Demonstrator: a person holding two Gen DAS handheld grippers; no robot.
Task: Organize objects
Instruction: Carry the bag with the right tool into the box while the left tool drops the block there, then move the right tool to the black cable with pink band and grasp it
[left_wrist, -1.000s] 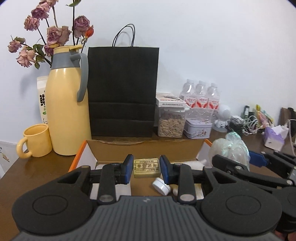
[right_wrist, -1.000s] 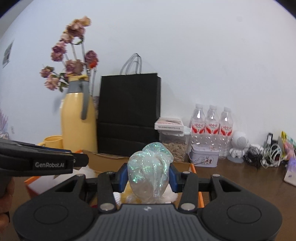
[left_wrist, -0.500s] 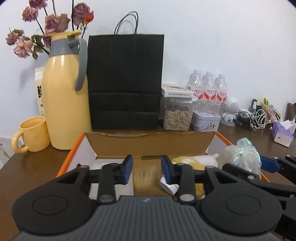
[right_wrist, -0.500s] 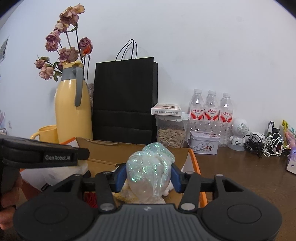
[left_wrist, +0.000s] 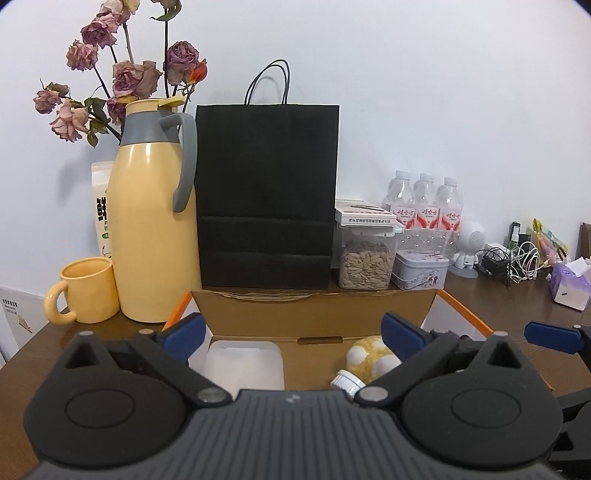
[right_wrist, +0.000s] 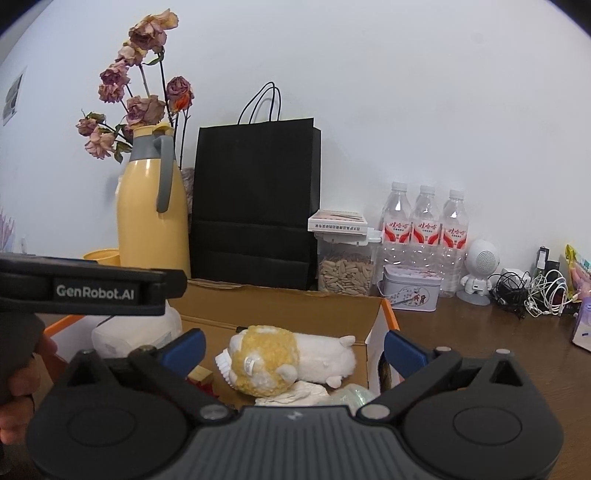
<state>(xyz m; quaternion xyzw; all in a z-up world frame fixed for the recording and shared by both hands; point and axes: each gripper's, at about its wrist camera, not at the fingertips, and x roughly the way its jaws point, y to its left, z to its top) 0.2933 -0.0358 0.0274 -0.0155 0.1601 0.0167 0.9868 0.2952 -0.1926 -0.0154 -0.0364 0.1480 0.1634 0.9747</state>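
Observation:
An open cardboard box (left_wrist: 314, 310) with orange edges sits in front of me; it also shows in the right wrist view (right_wrist: 280, 306). My left gripper (left_wrist: 291, 332) is open and empty above the box. My right gripper (right_wrist: 293, 349) is open and empty above the box. Inside lie a white and yellow plush toy (right_wrist: 284, 360), a translucent white container (left_wrist: 243, 363), a small white cap (left_wrist: 347, 380) and the iridescent film bag (right_wrist: 354, 395) at the near edge, mostly hidden by my right gripper body.
Behind the box stand a yellow thermos (left_wrist: 151, 229) with dried roses, a yellow mug (left_wrist: 83, 290), a black paper bag (left_wrist: 266, 195), a seed jar (left_wrist: 365, 266), a tin (left_wrist: 419, 269) and water bottles (left_wrist: 424, 210). Cables (right_wrist: 532, 291) and a tissue pack (left_wrist: 570, 284) lie right.
Both grippers have opened wide. The small tan block left the left jaws and the iridescent bag left the right jaws; the bag now lies in the box.

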